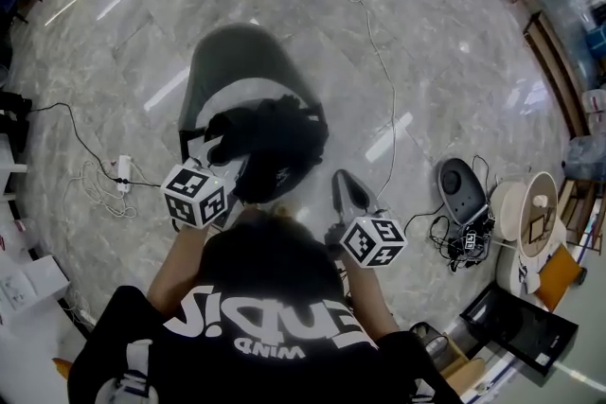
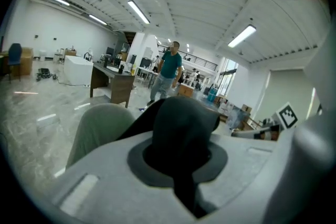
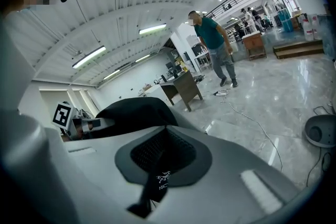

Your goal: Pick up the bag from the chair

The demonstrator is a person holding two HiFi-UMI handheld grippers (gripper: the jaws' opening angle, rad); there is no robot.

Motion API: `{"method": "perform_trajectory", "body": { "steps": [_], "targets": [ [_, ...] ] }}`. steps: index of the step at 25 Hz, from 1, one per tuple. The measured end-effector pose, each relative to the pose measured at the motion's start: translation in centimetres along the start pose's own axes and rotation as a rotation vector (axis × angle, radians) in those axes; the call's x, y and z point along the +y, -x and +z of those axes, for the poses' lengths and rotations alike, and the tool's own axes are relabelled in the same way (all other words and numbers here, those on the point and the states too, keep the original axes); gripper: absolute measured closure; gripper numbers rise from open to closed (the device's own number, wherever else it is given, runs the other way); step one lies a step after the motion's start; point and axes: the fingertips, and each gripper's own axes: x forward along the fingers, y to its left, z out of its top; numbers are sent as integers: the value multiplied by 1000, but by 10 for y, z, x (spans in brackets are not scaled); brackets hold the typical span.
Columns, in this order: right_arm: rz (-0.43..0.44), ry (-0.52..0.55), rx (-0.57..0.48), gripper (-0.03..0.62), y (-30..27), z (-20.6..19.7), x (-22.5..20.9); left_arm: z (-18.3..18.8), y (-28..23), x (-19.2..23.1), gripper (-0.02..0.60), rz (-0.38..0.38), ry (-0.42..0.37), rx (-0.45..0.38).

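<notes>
Black-shirted shoulders of the person (image 1: 256, 326) fill the bottom of the head view, w/ both tongs reaching fwd from them. Left gripper (image 1: 225, 158) is clamped on the black bag (image 1: 279, 142): its own view shows dark cloth bunched btwn the closed jaws. Right gripper (image 1: 343, 183) is closed too, pinching a thin black strap (image 3: 157, 186) w/ a small white logo, mesh fabric just behind it. From above, this gripper sits just right of the bag's bulk. Bag hangs over the seat of the grey chair (image 1: 237, 61), in front of the backrest; can't tell whether its underside touches the seat. Bag looks soft, floppy, prob. light to moderate in weight, not fragile. Cloth will likely sag, swing, and may slip from a small pinch. Best holds, as a judgement: strap or a thick fold near the top, one per side, so it lifts level.
</notes>
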Motion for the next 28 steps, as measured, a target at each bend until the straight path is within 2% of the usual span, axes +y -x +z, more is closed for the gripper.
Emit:
{"method": "perform_trajectory", "body": {
  "steps": [11,20,28],
  "targets": [
    [127,80,39,591,8,-16,22,3,71,-30,554,107,27,-117],
    [131,171,7,591,45,-27,57,-21,151,-61,554,149,46,-125],
    [150,230,-2,591,92,-70,103,-55,222,-75,552,194,40,-142]
  ]
}}
